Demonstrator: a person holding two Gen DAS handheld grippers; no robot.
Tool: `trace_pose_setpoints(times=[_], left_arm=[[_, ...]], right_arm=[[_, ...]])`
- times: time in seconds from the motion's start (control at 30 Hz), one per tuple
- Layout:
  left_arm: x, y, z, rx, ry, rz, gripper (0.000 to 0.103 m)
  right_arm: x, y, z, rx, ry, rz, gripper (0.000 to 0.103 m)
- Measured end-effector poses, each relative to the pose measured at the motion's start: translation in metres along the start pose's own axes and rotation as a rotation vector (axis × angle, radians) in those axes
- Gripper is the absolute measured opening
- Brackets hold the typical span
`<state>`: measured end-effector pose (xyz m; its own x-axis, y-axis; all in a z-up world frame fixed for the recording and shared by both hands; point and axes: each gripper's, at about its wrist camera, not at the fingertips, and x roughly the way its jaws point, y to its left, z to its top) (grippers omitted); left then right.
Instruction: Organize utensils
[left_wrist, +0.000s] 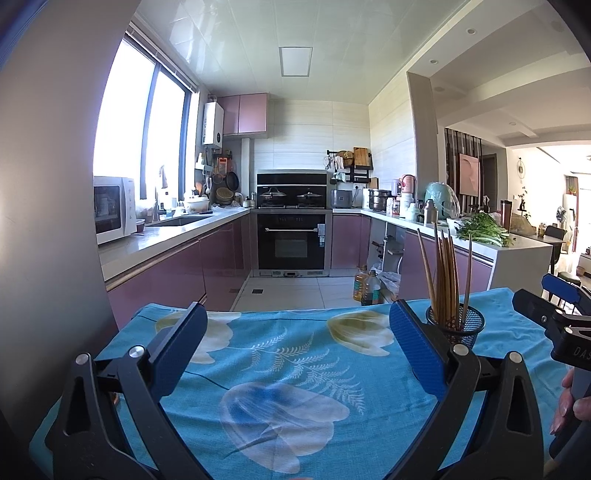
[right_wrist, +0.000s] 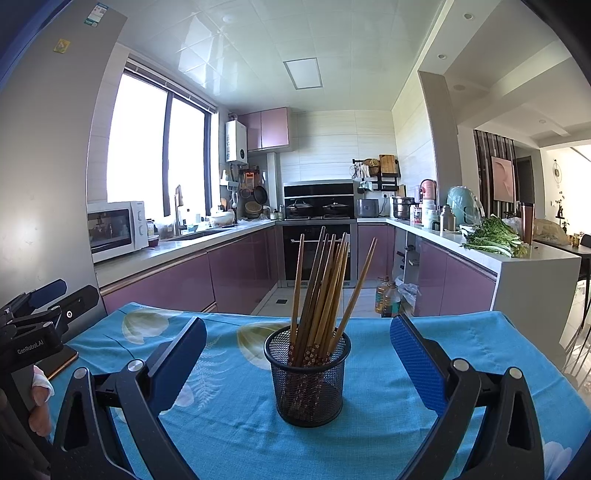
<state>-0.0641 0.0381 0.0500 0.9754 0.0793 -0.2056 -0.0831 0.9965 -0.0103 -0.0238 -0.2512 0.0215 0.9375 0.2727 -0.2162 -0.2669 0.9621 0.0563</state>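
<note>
Nearest our lenses stood the two black tongs with blue ribbed pads, and we held both of them spread wide with nothing between the fingers: our left gripper (left_wrist: 295, 347) hung above a bare stretch of the turquoise floral tablecloth (left_wrist: 295, 369), while our right gripper (right_wrist: 298, 354) framed the black wire-mesh cylindrical holder (right_wrist: 307, 384) without touching it. That holder stood upright on the cloth, midway between the right pads, and it carried a bundle of brown wooden chopsticks (right_wrist: 321, 288) that leaned and fanned outward, their patterned lower ends down inside the mesh. From the left wrist view we saw the same holder just beyond the right-side pad, near the far edge of the table. Farther out lay the kitchen: a white microwave oven (right_wrist: 116, 230) on the left counter, a black built-in oven (left_wrist: 293, 243) at the far wall, a bunch of green leafy vegetables (right_wrist: 493, 236) on the right counter, and yellowish oil bottles (left_wrist: 365, 286) on the floor tiles.
</note>
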Motion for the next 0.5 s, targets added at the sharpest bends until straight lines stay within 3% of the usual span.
trace_pose_setpoints(times=[0.5], left_arm=[[0.0006, -0.0003, 0.0003, 0.000, -0.002, 0.001, 0.097]], right_arm=[[-0.0015, 0.0007, 0.0001, 0.002, -0.003, -0.003, 0.096]])
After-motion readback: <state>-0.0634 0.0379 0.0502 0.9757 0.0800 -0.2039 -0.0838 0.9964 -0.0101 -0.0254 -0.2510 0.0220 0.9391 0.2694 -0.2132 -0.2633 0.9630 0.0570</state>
